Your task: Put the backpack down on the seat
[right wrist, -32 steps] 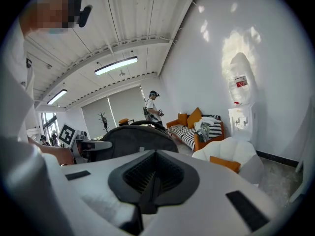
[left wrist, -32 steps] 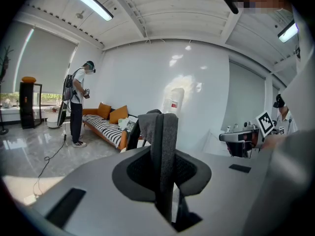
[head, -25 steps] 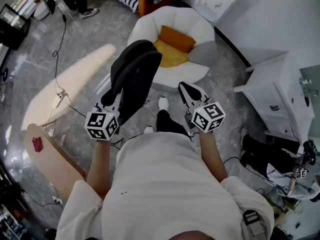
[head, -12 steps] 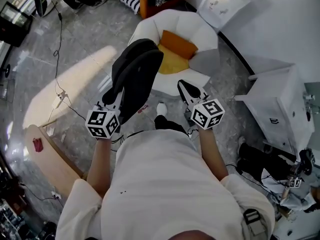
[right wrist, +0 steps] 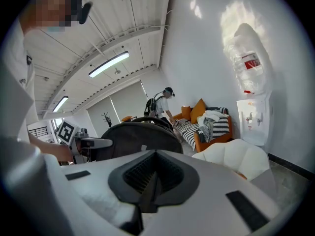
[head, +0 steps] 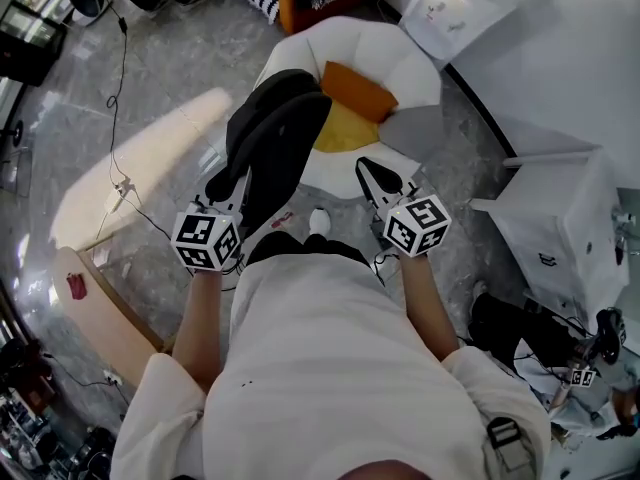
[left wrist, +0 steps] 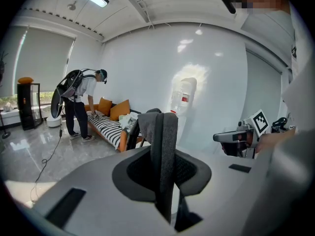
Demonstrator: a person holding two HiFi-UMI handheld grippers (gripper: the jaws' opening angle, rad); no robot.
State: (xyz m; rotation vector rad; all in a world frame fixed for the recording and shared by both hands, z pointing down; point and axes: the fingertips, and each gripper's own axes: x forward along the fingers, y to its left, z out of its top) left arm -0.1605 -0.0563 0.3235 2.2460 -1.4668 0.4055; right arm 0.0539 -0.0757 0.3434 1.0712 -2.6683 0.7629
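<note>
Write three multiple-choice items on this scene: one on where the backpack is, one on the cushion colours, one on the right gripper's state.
1. Where is the backpack relative to the white armchair?
A) lying on its seat
B) hanging from the left gripper, off the seat
C) on the floor behind it

2. What colours are the two cushions on the armchair?
A) blue and green
B) black and grey
C) orange and yellow

3. What state is the right gripper in?
A) shut, empty
B) shut on a strap
C) wide open

Answers:
1 B, its strap is pinched between the left gripper's jaws.
2 C, the head view shows both.
3 A, its jaws meet with nothing between them.
</note>
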